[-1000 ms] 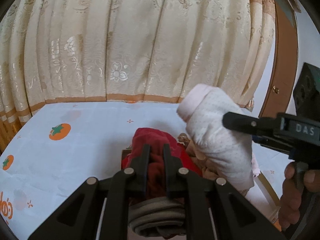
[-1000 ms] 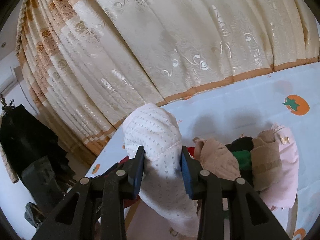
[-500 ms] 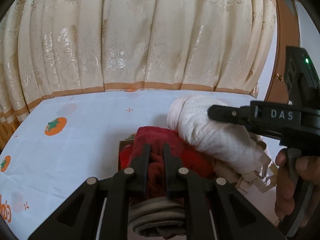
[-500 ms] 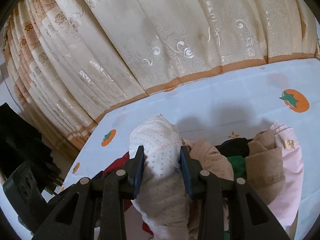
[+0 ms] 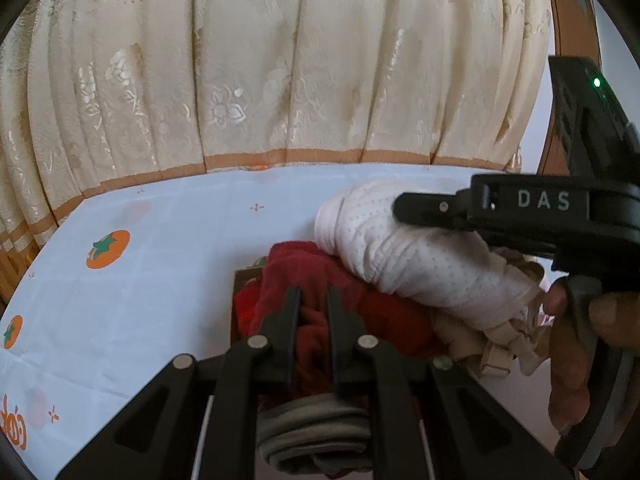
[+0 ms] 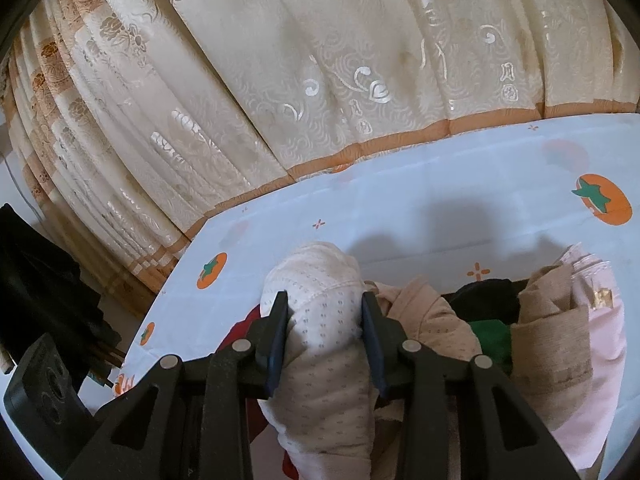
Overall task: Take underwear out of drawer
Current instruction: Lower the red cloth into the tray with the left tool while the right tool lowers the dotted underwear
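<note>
left gripper (image 5: 314, 312) jaws pinch red garment (image 5: 320, 276).

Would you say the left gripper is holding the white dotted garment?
No, the left gripper pinches red cloth; the right gripper holds the white garment.

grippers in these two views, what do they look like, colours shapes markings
Both are matte black plastic. The left gripper has two slim straight fingers on angled linkage arms with silver pivot pins. The right gripper has the same build, with dark blue pads inside its fingers. Seen side-on from the left wrist view, its body carries white letters "DAS" and a small green light.
</note>
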